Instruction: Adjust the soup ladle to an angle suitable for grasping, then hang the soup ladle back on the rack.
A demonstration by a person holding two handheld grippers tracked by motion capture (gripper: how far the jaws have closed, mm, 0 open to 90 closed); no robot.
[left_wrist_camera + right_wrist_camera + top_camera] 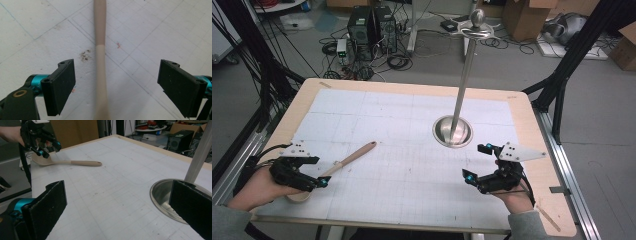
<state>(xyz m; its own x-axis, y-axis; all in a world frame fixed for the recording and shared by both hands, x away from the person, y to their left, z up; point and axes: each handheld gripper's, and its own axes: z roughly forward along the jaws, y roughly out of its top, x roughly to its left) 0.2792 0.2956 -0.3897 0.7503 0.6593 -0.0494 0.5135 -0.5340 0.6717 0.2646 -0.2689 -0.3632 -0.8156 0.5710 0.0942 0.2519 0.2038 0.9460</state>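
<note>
A wooden spoon lies on the white gridded table sheet at the left, its bowl toward the person and its handle pointing up and right. My left gripper sits over the bowel end; in the left gripper view the handle runs between the two pads with a clear gap on each side, so the left gripper is open. My right gripper rests at the right front, open and empty. From there the spoon and the left gripper appear far off.
A metal pole rises tilted from a round steel base right of centre, close to the right gripper. Beyond the wooden table edge are computers, cables and boxes on the floor.
</note>
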